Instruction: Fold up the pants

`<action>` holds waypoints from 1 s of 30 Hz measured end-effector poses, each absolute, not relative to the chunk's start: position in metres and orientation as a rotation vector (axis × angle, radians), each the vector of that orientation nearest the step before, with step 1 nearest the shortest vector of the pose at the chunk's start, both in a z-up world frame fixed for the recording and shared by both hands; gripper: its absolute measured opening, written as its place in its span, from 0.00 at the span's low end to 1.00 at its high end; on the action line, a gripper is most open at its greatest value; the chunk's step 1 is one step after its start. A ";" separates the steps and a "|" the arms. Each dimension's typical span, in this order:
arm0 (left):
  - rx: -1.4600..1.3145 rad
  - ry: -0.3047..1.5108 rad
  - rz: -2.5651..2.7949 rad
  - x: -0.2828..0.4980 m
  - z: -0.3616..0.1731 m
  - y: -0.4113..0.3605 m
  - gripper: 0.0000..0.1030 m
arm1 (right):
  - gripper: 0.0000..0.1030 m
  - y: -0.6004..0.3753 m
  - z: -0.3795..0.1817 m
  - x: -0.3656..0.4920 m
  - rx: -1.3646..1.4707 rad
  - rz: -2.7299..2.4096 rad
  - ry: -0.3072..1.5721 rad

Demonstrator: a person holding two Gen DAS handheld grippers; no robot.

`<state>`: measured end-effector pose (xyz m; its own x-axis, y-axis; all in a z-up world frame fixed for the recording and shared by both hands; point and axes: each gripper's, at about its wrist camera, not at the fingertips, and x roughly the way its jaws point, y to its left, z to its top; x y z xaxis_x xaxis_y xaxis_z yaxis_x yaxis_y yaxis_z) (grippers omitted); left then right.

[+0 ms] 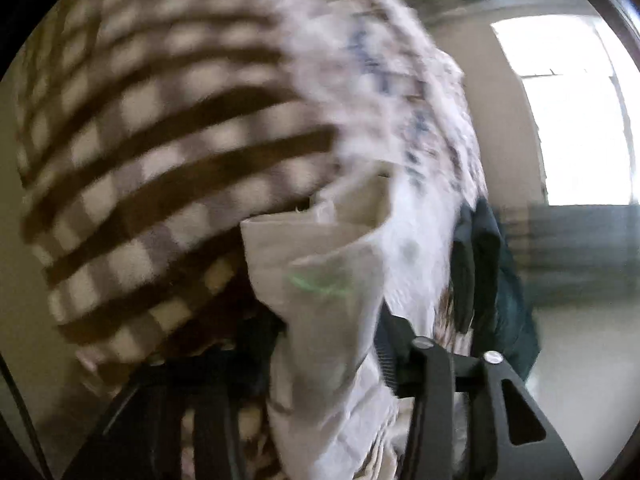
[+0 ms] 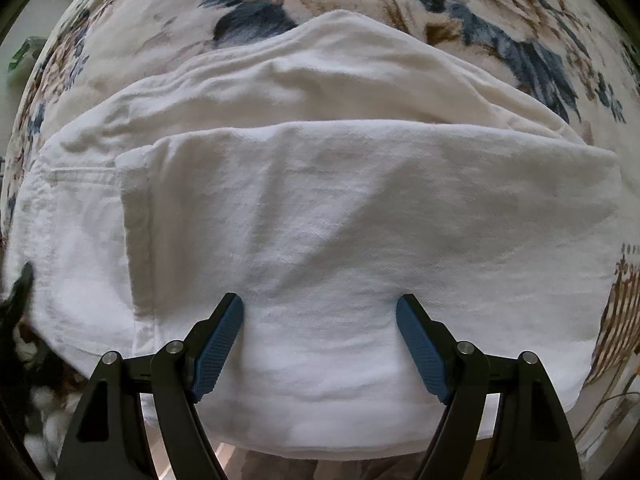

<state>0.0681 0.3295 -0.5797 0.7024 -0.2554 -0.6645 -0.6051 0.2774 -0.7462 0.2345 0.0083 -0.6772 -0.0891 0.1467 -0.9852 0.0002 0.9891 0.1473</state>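
White folded pants [image 2: 340,220] lie crosswise on floral blanket [image 2: 500,20]; right gripper [image 2: 320,308] spread; left gripper [image 1: 328,344] pinching cloth [image 1: 324,292].

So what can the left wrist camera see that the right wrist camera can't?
Only the left wrist view shows a blurred checked blanket, a bright window and a dark green cloth, with pale fabric between the left gripper fingers. Only the right wrist view shows white pants lying folded flat on a floral bedspread, under the open right gripper. Both show pale cloth close to a black gripper.
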 end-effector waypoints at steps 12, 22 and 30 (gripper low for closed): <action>-0.989 0.783 0.286 0.079 -0.493 0.287 0.24 | 0.80 -0.033 -0.665 0.223 0.252 0.170 1.612; -0.496 0.829 0.057 0.126 -0.400 0.113 0.23 | 0.80 -0.116 -0.672 0.209 0.352 0.157 1.543; 0.046 1.028 -0.080 0.152 -0.473 -0.071 0.23 | 0.80 -0.221 -0.671 0.210 0.387 0.088 1.495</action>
